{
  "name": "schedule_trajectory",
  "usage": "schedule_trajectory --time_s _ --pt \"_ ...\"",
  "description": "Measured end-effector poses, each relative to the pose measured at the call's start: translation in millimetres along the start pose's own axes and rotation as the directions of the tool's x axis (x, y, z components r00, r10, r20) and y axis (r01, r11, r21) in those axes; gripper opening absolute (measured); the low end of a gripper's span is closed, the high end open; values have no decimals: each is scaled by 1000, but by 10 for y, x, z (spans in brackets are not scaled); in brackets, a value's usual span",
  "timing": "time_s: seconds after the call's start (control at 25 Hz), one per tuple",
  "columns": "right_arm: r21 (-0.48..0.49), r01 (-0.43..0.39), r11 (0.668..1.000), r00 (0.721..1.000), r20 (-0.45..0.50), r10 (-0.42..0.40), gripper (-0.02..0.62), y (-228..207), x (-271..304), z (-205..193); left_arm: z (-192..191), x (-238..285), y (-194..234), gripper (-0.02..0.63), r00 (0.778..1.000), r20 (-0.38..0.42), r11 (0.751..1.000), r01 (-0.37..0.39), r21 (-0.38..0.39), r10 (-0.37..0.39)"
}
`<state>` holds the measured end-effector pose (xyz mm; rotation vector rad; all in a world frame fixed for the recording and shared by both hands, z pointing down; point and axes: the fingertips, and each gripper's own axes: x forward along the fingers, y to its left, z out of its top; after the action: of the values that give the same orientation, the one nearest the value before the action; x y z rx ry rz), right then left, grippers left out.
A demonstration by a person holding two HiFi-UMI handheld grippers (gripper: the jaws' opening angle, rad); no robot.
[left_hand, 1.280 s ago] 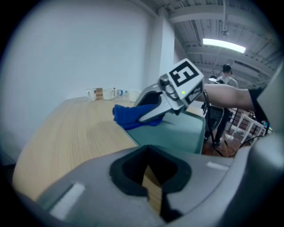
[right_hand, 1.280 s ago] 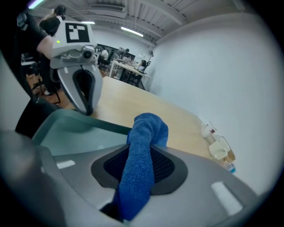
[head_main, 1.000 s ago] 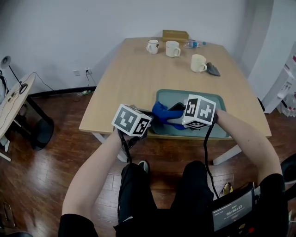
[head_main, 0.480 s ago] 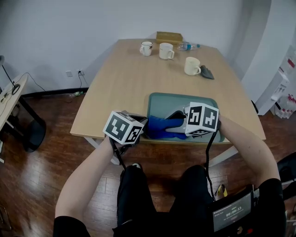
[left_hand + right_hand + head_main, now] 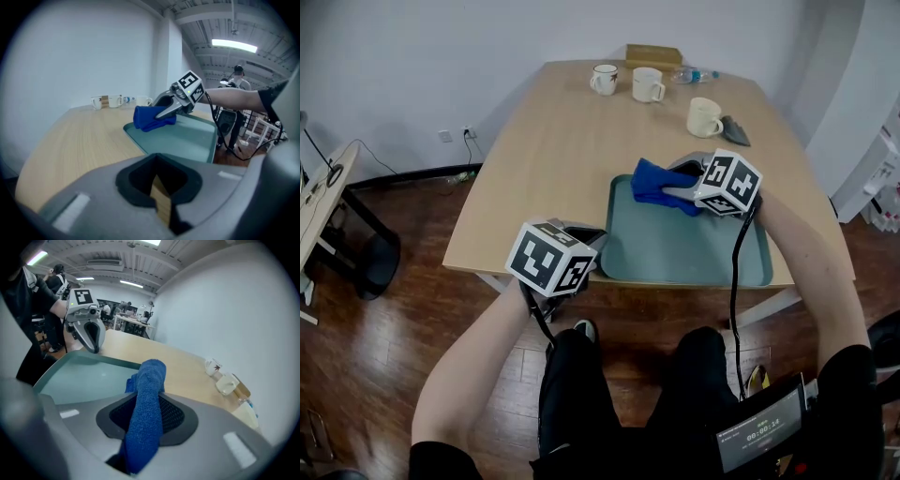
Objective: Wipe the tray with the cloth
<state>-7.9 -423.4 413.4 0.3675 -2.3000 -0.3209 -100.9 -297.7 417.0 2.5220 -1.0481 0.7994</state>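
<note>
We've got the right hand-held gripper (image 5: 670, 190) clamped on the cloth (image 5: 652, 180) at the far-left corner of the tray (image 5: 694, 251), which sits by the near edge of the bench (image 5: 562, 141), with the left hand-held gripper (image 5: 589, 238) shut and empty beside it; we should press flat and sweep overlapping strokes into the rims.

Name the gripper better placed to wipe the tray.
Right. The right gripper is shut on the blue cloth at the far corner of the tray; the left gripper is shut, empty, beside it.

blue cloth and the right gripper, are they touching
Touching. The right gripper view shows the blue cloth running between the jaws of the right gripper, which are closed on it from both sides.
</note>
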Motion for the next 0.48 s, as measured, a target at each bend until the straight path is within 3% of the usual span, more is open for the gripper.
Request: schedule_trajectory --time_s 0.48 --pt "-82 -193 978 980 36 196 118 1415 -431 181 -39 32 25 3 1000 -5 1000 -2 -2 2"
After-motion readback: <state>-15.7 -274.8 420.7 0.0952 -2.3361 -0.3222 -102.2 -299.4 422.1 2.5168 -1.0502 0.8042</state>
